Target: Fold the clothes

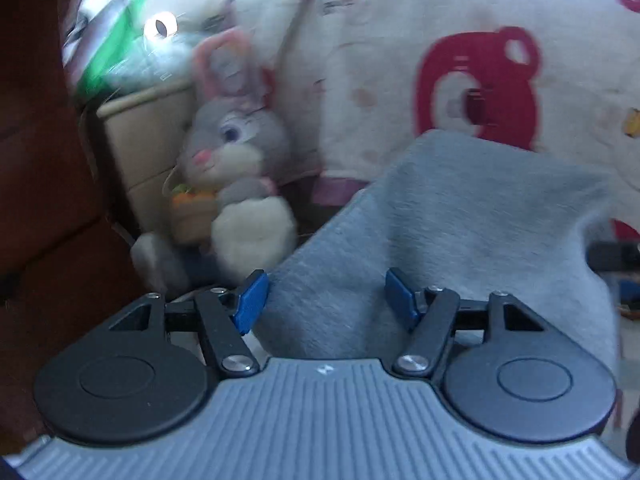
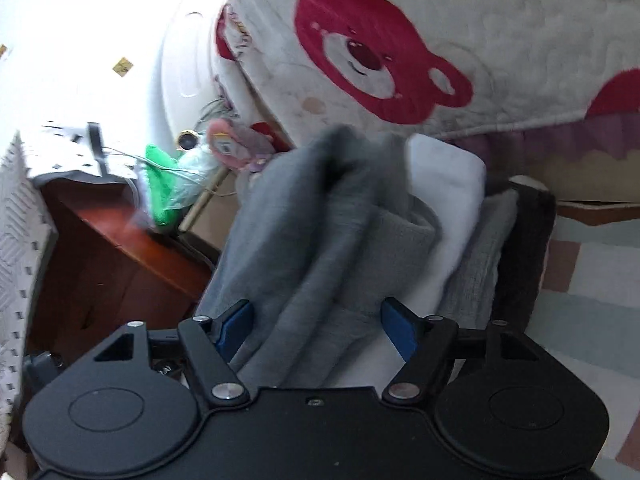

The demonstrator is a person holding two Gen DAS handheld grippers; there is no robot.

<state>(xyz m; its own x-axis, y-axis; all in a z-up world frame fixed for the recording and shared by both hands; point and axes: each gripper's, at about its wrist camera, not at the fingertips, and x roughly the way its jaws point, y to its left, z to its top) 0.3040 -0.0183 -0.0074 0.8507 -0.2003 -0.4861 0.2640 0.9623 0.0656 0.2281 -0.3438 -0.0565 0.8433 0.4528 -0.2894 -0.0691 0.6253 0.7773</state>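
Note:
A light grey garment [image 1: 452, 216] fills the lower middle of the left wrist view, rising in a slanted fold. My left gripper [image 1: 326, 300] stands open, its blue fingertips [image 1: 252, 300] wide apart with the grey fabric lying between them. In the right wrist view the same kind of grey garment [image 2: 304, 240] hangs bunched in thick folds, with a white layer [image 2: 448, 184] and a dark strip [image 2: 528, 248] on its right side. My right gripper [image 2: 316, 328] is open too, and the grey folds pass between its blue pads [image 2: 236, 328]. Both views are blurred.
A white blanket with red bear prints [image 2: 384, 52] [image 1: 476, 84] hangs behind. A grey plush rabbit [image 1: 232, 176] sits beside a cardboard box [image 1: 148, 136]. A reddish wooden cabinet [image 2: 112, 264] [image 1: 44, 184] stands at the left. A striped mat [image 2: 592, 304] covers the floor at right.

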